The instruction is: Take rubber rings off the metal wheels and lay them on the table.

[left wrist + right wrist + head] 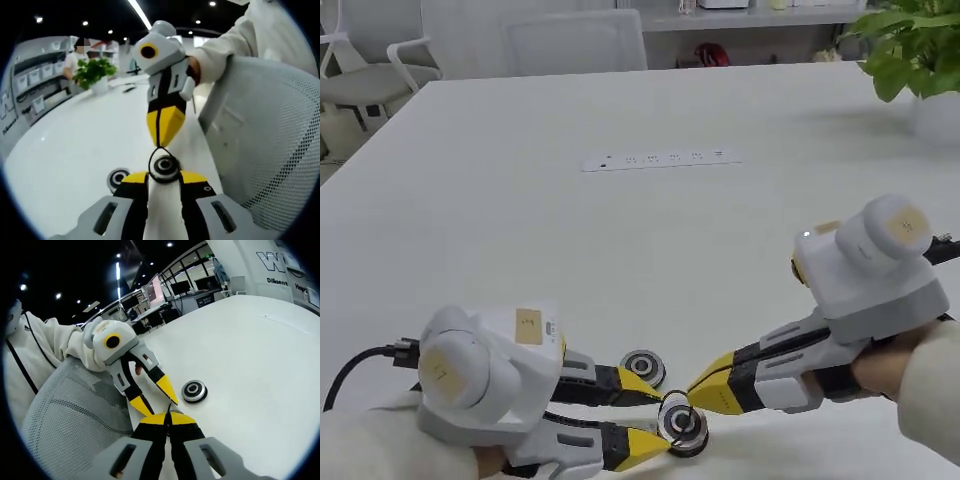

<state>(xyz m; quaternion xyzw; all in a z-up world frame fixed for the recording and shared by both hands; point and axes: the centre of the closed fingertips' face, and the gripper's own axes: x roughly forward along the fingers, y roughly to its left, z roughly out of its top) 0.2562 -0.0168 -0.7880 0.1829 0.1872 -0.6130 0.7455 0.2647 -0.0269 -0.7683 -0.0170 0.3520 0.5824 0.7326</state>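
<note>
On white table (620,230), plant (910,45) at corner: left gripper (662,415) clamps wheel (682,425); right gripper (692,392) pinches its rubber ring (152,157).

The head view looks forward and down over the white table (620,230), the left gripper (663,415) and right gripper (692,392) close at its bottom edge; each gripper view sits low and near, facing the other gripper and a mesh chair back (260,140); all three share the loose wheel (642,367) (118,177) (194,391); head and left gripper views share the held wheel (165,166) and its rubber ring (156,152).
</note>
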